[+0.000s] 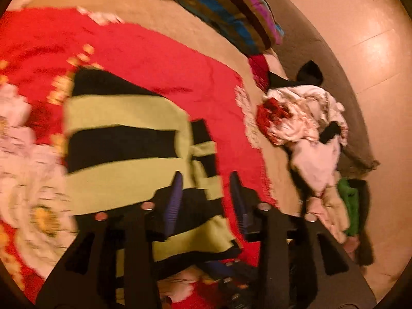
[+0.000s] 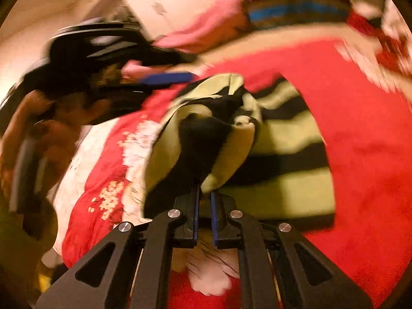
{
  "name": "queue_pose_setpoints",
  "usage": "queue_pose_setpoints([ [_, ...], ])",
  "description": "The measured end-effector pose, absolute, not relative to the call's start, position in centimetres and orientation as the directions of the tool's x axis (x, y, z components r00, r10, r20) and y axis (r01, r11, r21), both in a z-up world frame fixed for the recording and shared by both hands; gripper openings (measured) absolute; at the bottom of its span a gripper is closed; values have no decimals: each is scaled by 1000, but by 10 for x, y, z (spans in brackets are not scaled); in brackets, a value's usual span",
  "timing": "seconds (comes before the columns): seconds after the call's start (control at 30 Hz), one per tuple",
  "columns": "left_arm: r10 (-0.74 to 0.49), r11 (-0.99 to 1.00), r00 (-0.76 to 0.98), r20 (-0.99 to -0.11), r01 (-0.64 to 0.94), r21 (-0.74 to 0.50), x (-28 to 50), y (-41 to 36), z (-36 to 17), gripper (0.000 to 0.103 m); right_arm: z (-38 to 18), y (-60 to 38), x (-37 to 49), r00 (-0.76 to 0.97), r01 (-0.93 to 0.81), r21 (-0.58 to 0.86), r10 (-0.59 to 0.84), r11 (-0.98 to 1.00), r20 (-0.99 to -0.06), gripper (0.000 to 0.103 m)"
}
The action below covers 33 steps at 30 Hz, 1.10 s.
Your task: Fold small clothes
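A small green-and-black striped garment (image 1: 123, 139) lies on a red floral blanket (image 1: 159, 59). My left gripper (image 1: 206, 180) hovers over the garment's near edge with its blue-padded jaws apart and nothing between them. In the right wrist view my right gripper (image 2: 204, 193) is shut on a bunched corner of the same striped garment (image 2: 206, 139) and lifts it off the blanket (image 2: 360, 128). The left gripper (image 2: 167, 77) also shows there, blurred, beyond the garment.
A heap of unfolded clothes (image 1: 309, 123) lies on the bed's right side, with a green item (image 1: 350, 200) near it. A striped pillow (image 1: 231, 13) sits at the head. Tiled floor (image 1: 360, 38) lies beyond the bed edge.
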<state>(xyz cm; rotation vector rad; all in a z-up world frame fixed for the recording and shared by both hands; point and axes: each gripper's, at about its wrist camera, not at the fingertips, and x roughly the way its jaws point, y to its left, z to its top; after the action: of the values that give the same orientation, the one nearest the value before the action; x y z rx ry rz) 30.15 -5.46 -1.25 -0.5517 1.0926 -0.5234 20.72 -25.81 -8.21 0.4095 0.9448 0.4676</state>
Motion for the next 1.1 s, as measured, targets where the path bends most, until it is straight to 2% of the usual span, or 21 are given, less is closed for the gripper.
queue_pose_setpoints([
  [0.13, -485, 859, 464, -741, 95, -503, 283, -17, -8, 41, -93, -270, 201, 481, -142, 573, 563, 807, -673, 22],
  [0.17, -454, 875, 471, -756, 78, -477, 278, -8, -11, 41, -94, -271, 202, 482, -130, 585, 567, 801, -669, 31],
  [0.3, -340, 929, 485, -806, 41, -367, 259, 8, -33, 41, -90, -288, 200, 536, -54, 658, 578, 751, -615, 47],
  [0.33, -331, 932, 484, -810, 34, -360, 256, 10, -38, 41, -87, -291, 201, 551, -39, 669, 574, 742, -605, 48],
  [0.4, -324, 935, 484, -813, 32, -353, 249, 9, -50, 41, -77, -297, 202, 574, -51, 629, 539, 776, -617, 57],
  [0.53, -324, 936, 506, -799, 48, -349, 238, -6, -59, 43, -55, -296, 208, 608, -105, 548, 489, 830, -625, 64],
  [0.6, -343, 931, 493, -800, 64, -360, 237, -13, -64, 45, -48, -298, 212, 625, -109, 564, 498, 819, -602, 73],
  [0.73, -361, 928, 455, -814, 96, -359, 236, -24, -76, 45, -39, -305, 238, 616, -105, 551, 489, 828, -618, 74],
  [0.8, -375, 922, 444, -813, 89, -377, 236, -24, -82, 45, -38, -299, 256, 586, -108, 528, 483, 842, -651, 81],
  [0.97, -375, 923, 437, -817, 91, -375, 234, -29, -87, 47, -54, -276, 301, 467, -124, 534, 524, 837, -713, 81],
  [1.1, -386, 918, 432, -815, 87, -388, 234, -27, -88, 48, -71, -260, 324, 404, -102, 508, 502, 855, -764, 81],
])
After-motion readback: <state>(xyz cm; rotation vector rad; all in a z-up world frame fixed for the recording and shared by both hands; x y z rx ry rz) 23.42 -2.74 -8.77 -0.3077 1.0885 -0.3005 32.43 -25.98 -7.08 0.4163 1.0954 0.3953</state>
